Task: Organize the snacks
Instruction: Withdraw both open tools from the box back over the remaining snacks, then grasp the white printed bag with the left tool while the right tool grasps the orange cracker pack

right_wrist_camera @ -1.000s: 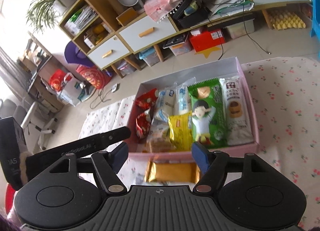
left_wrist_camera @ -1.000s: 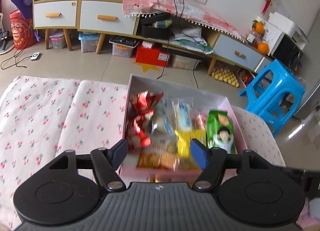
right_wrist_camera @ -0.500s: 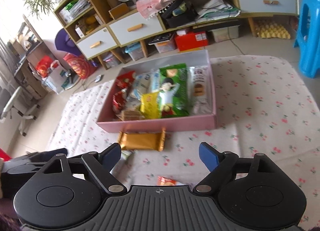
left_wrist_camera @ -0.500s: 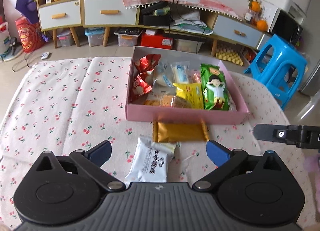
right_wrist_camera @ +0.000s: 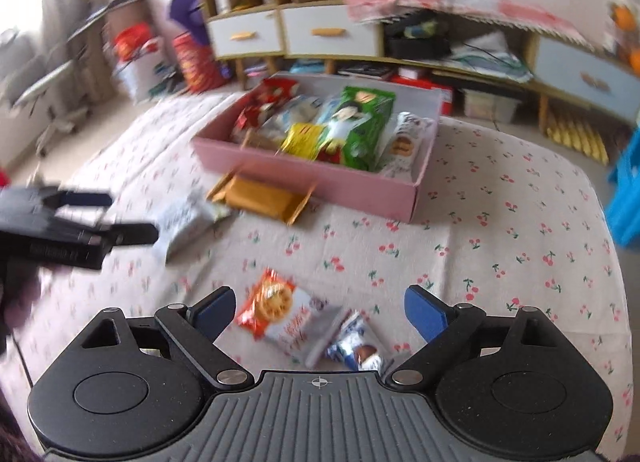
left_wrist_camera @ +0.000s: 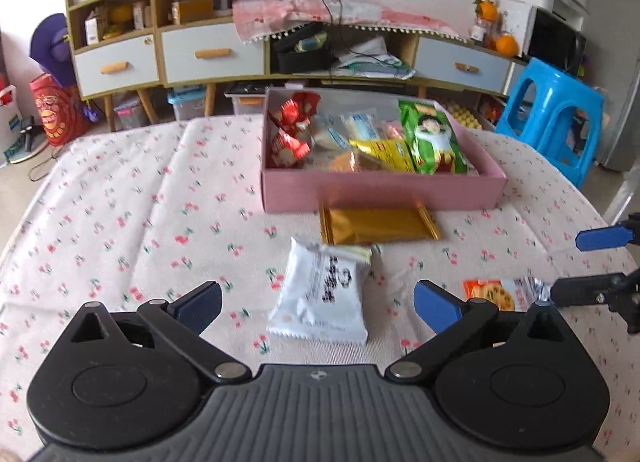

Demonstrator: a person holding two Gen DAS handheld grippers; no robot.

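The left tool (left_wrist_camera: 318, 298), fingers wide apart, points at the white snack bag (left_wrist_camera: 322, 296) lying longways near the bench's front edge; the right tool (right_wrist_camera: 320, 310), wide apart too, hangs over the orange snack bag (right_wrist_camera: 276, 312).

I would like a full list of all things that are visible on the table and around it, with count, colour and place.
box: 1, pink, on the table, full of snacks
green packet: 1, green, in the box, right side
yellow packet: 1, yellow, in the box, middle
red packets: several, red, in the box, left side
gold packet: 1, gold, on the cloth against the box front
white packet: 1, white, on the cloth before the left claw
orange packet: 1, orange and white, on the cloth before the right claw
blue wrapper: 1, blue, beside the orange packet
tablecloth: 1, cherry print
stool: 1, blue, floor
left claw: open
right claw: open
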